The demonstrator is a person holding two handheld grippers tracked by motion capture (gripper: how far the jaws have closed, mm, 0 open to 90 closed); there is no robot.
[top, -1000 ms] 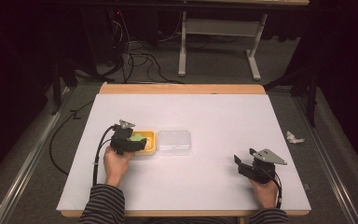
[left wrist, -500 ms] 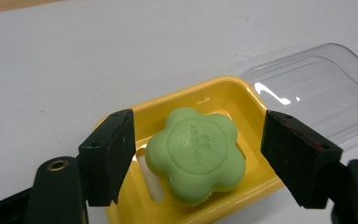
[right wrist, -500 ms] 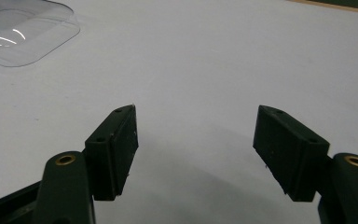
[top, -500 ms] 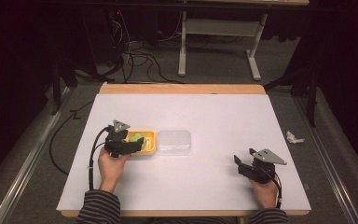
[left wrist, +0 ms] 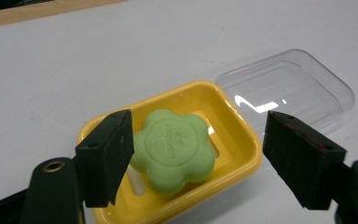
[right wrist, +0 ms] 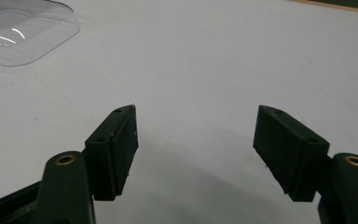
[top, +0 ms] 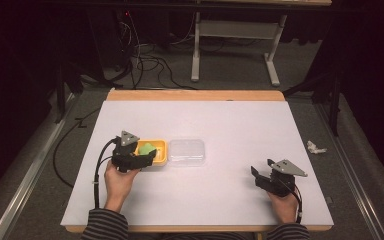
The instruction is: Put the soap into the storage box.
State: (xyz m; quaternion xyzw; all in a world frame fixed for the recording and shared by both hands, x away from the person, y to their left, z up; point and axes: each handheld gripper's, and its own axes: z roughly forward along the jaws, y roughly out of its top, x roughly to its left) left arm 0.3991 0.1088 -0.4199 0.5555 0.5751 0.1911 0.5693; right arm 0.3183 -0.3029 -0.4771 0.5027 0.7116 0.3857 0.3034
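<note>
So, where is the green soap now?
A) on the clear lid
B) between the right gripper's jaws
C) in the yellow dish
C: the soap lies inside the dish, with the left gripper open around it and the lid empty beside.

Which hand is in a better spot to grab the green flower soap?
Left. The left tongs are open right over the yellow dish, with the green soap between them. The right tongs sit far off on the bare table.

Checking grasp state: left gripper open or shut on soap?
Open. The left gripper jaws stand apart around the green soap in its yellow dish.
</note>
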